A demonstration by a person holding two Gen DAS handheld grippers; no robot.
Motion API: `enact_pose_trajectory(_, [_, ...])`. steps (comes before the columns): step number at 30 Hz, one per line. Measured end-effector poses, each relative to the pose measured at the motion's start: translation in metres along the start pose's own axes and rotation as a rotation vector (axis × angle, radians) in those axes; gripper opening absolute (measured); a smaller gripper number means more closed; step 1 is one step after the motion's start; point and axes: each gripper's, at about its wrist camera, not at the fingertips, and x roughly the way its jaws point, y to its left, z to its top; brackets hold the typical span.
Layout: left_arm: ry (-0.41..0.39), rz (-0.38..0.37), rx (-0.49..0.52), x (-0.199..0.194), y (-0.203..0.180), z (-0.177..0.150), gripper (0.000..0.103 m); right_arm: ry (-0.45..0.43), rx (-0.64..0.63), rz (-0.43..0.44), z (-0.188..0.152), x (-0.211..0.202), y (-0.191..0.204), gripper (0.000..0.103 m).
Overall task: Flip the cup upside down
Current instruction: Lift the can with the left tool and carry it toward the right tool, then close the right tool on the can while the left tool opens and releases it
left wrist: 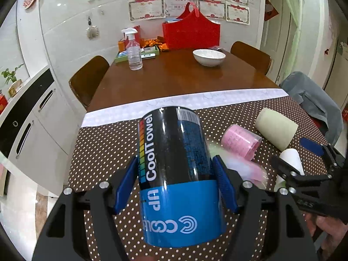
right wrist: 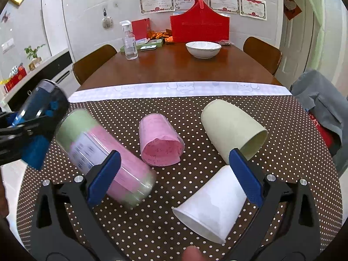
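Observation:
My left gripper (left wrist: pixel 175 165) is shut on a clear canister (left wrist: pixel 180 206) with a black and blue "CoolTowel" label, held tilted above the polka-dot mat (left wrist: pixel 104 143). From the right wrist view the canister (right wrist: pixel 41 102) hangs at the far left in the left gripper (right wrist: pixel 21 130). My right gripper (right wrist: pixel 174 154) stands open and holds nothing. Below it a white paper cup (right wrist: pixel 211 204) lies on its side, mouth toward me. A pale green cup (right wrist: pixel 232 128), a pink cup (right wrist: pixel 159 143) and a blurred pink-and-green cylinder (right wrist: pixel 104 150) also lie on their sides.
Beyond the mat (right wrist: pixel 282 152), the brown table (right wrist: pixel 174 69) carries a white bowl (right wrist: pixel 203 49), a spray bottle (right wrist: pixel 130 43) and a red bag (right wrist: pixel 199 27). Chairs stand on both sides. A grey garment (right wrist: pixel 322 100) hangs at the right edge. A fingertip (right wrist: pixel 191 254) shows at the bottom.

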Motion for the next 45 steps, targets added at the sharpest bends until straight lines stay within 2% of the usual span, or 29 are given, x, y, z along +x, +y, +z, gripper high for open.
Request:
enact_pose_trajectory(5, [-0.009,-0.016,-0.002,-0.013,0.004,-0.014,0.068,-0.027,0.013,0.006,-0.009,-0.017,0.004,0.097])
enact_pose_trajectory(9, [-0.022,-0.063,-0.006,-0.024,0.002,-0.026,0.068,-0.048,0.018,-0.006,-0.019,-0.036,0.006,0.097])
enact_pose_trajectory(18, [-0.066,-0.138,0.038,-0.07,-0.034,-0.064,0.068,-0.111,0.049,-0.023,-0.05,-0.094,-0.002,0.097])
enact_pose_trajectory(24, [-0.029,-0.221,0.071,-0.081,-0.07,-0.099,0.068,-0.118,0.068,-0.048,-0.075,-0.121,-0.017,0.097])
enact_pose_trajectory(29, [0.025,-0.271,0.083,-0.065,-0.097,-0.122,0.068,-0.117,0.103,-0.066,-0.09,-0.13,-0.036,0.097])
enact_pose_trajectory(37, [0.081,-0.272,0.117,-0.033,-0.125,-0.14,0.068,-0.098,0.14,-0.07,-0.105,-0.13,-0.05,0.097])
enact_pose_trajectory(45, [0.03,-0.226,0.129,-0.043,-0.121,-0.137,0.075,-0.084,0.174,-0.031,-0.109,-0.13,-0.05,0.097])
